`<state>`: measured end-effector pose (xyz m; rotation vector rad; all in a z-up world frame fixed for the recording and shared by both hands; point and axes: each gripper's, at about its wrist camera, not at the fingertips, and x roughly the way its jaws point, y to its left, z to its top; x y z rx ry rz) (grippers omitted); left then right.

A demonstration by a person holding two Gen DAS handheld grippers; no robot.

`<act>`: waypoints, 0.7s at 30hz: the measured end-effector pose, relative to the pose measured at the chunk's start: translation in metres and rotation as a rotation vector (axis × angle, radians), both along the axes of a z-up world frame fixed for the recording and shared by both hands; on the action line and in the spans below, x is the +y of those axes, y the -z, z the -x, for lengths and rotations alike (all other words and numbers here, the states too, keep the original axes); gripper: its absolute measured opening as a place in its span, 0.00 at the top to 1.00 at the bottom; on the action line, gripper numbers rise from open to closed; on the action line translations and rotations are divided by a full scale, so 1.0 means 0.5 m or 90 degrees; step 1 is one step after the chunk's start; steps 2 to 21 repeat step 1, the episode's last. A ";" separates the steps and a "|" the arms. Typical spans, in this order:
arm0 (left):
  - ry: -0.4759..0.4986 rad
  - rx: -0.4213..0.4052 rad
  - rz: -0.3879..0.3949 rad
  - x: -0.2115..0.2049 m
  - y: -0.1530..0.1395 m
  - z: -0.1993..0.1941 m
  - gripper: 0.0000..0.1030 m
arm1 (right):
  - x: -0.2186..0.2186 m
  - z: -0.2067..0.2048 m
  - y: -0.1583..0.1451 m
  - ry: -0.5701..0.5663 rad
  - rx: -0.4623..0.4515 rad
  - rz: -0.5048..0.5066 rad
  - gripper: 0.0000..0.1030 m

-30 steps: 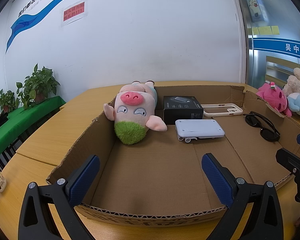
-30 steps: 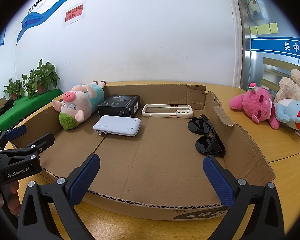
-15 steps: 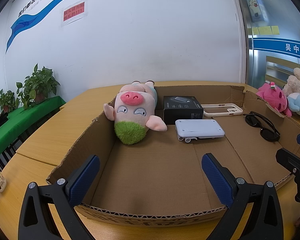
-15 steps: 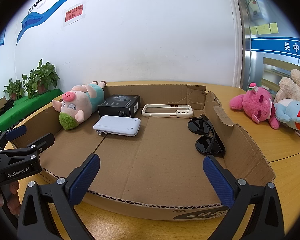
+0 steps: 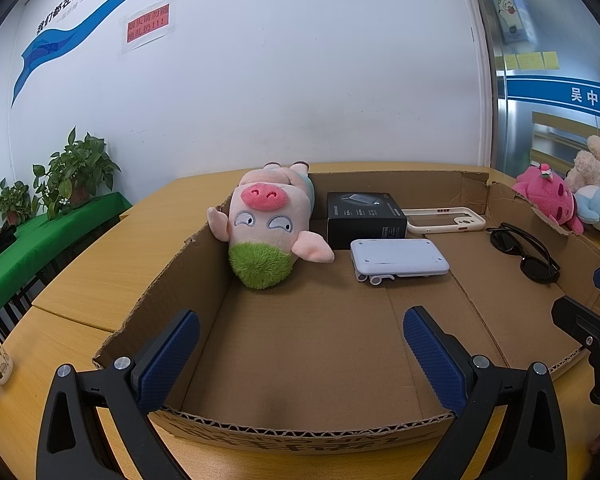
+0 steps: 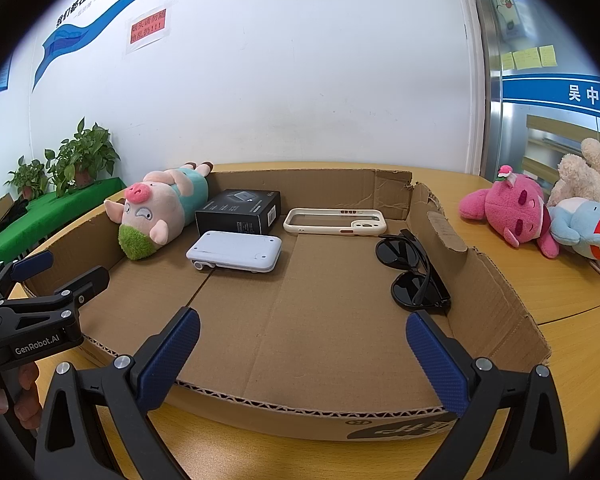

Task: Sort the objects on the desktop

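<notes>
Right now both my left gripper (image 5: 300, 360) and my right gripper (image 6: 302, 360) are spread wide and hold nothing, poised at the near edge of the cardboard tray (image 6: 300, 404). Inside it, at the far left, lies the plush pig (image 5: 270, 224); I judge it soft and light, best pinched around its body. The sunglasses (image 6: 414, 272) at the right look fragile and slippery, so I'd take them by the frame bridge.
</notes>
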<state>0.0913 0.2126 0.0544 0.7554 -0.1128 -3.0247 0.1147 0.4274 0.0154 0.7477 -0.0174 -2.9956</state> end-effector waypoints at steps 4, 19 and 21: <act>0.000 0.000 0.000 0.000 0.000 0.000 0.00 | 0.000 0.000 0.000 0.000 0.000 0.000 0.00; 0.000 0.000 0.000 0.000 0.000 0.000 0.00 | 0.000 0.000 0.000 0.000 0.000 0.000 0.00; 0.000 0.000 0.000 0.000 0.000 0.000 0.00 | 0.000 0.000 0.000 0.000 0.000 0.000 0.00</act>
